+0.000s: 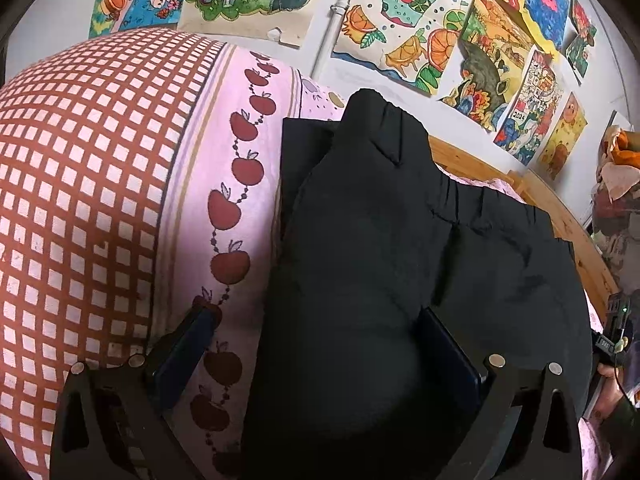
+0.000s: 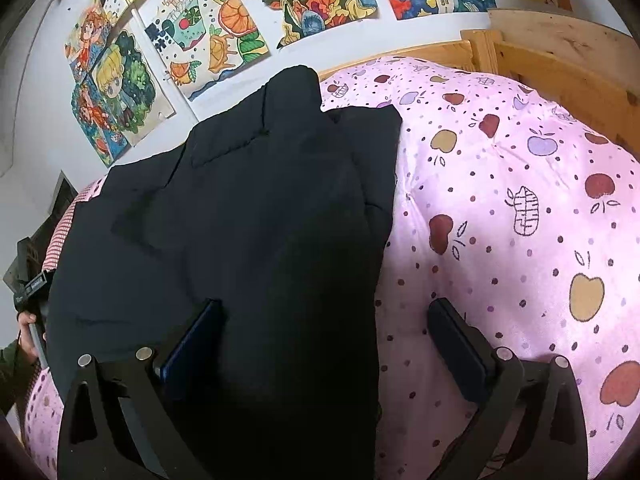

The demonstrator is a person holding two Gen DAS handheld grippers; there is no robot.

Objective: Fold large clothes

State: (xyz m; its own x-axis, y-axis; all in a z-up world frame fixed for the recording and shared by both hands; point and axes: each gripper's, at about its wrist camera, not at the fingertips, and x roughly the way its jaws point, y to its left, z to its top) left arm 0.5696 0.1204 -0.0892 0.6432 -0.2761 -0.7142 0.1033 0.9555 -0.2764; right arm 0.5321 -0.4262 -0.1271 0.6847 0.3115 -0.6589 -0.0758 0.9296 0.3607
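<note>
A large black padded garment [image 1: 400, 240] lies on the pink apple-print quilt [image 1: 240, 208]. A sleeve-like fold runs from its far end down between the fingers of my left gripper [image 1: 316, 320], which stands open around the near part of the fold. In the right wrist view the same garment [image 2: 248, 220] lies with a folded strip running toward me. My right gripper [image 2: 328, 316] is open, its left finger [image 2: 192, 336] on the black cloth, its right finger [image 2: 460, 344] over the quilt [image 2: 500, 200].
A red-and-white checked cover [image 1: 80, 184] lies left of the garment. A wooden bed frame [image 2: 560, 52] runs along the far side. Children's drawings [image 1: 420, 28] hang on the wall behind. The other gripper and hand show at each frame's edge [image 1: 612, 344].
</note>
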